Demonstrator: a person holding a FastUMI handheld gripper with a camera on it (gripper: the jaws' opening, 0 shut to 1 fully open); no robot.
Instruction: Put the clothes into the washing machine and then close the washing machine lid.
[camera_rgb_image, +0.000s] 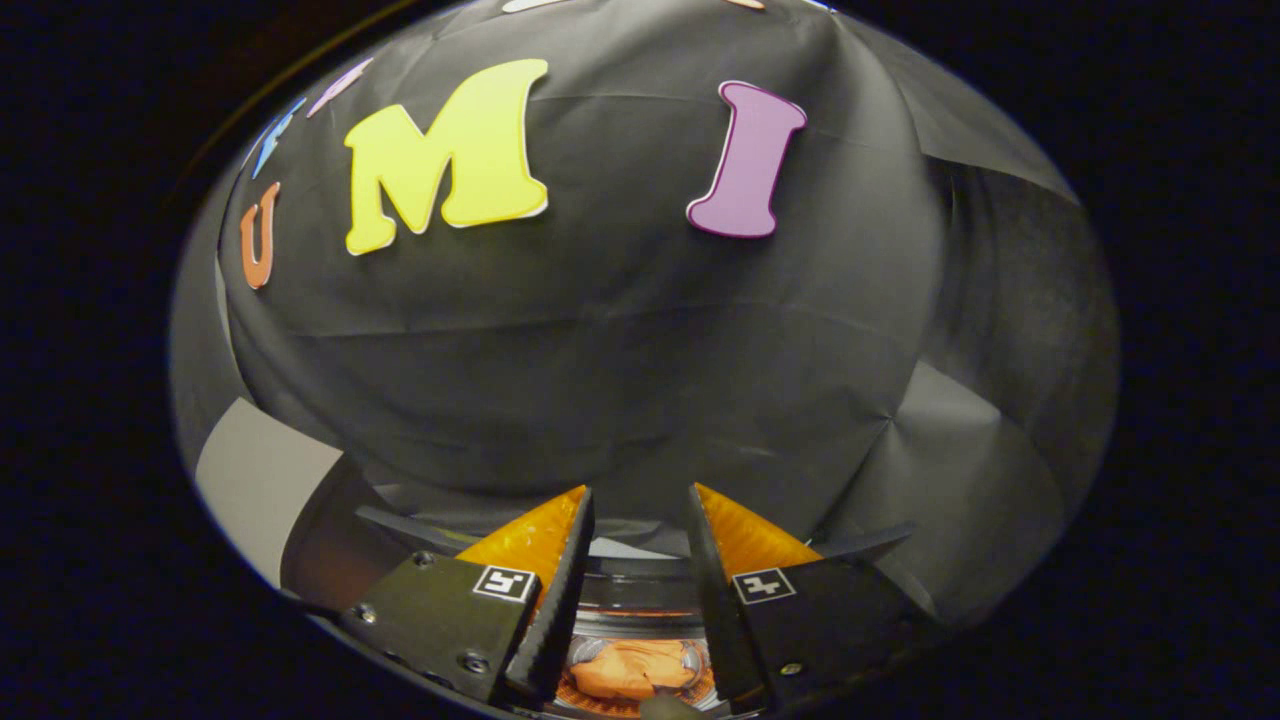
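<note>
Your gripper (640, 560) hangs above the washing machine (640, 600) with its fingers spread apart and nothing between them — released. Down in the gap between the fingers you look into the round drum, and an orange piece of clothing (630, 668) lies crumpled inside it. Beyond the fingers stands the black cloth wall (640, 380).
</note>
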